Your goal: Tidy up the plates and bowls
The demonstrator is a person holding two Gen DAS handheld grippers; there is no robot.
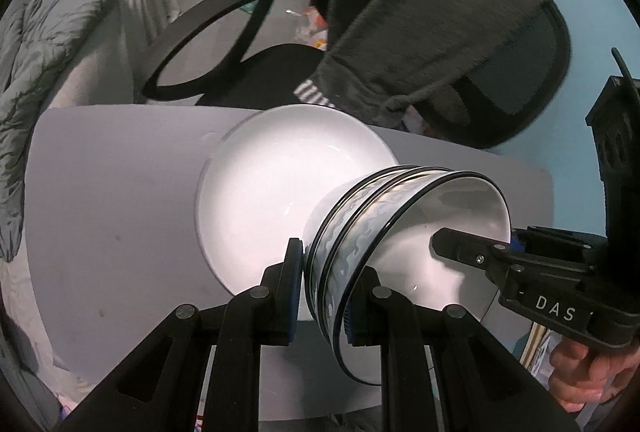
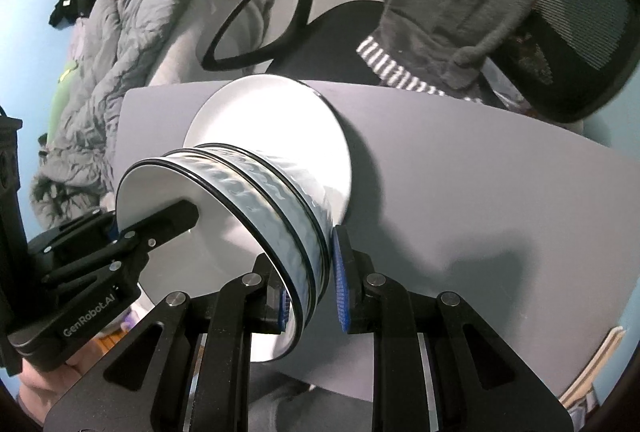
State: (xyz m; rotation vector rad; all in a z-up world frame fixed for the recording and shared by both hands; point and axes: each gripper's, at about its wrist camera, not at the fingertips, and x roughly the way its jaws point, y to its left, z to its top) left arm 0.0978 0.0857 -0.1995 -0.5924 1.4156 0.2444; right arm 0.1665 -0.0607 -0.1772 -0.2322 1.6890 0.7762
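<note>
A nested stack of bowls [image 1: 360, 216] with black rims and a pale blue wave band is tilted over a white plate [image 1: 272, 184] on the grey table [image 1: 100, 192]. My left gripper [image 1: 324, 298] is shut on the near rim of the stack, one pad outside and one inside. The right gripper's inner finger [image 1: 460, 248] reaches into the top bowl from the right. In the right wrist view the right gripper [image 2: 312, 296] is shut on the opposite rim of the stack of bowls [image 2: 256, 184], above the plate [image 2: 280, 120]. The left gripper's inner finger [image 2: 168, 220] lies inside the bowl.
A person in a grey sweater [image 1: 420, 12] sits on a black office chair [image 1: 224, 44] behind the table. Grey bedding [image 1: 40, 52] lies to the left. A hand [image 1: 580, 384] holds the right gripper's handle. Bare grey table [image 2: 480, 192] extends to the right of the plate.
</note>
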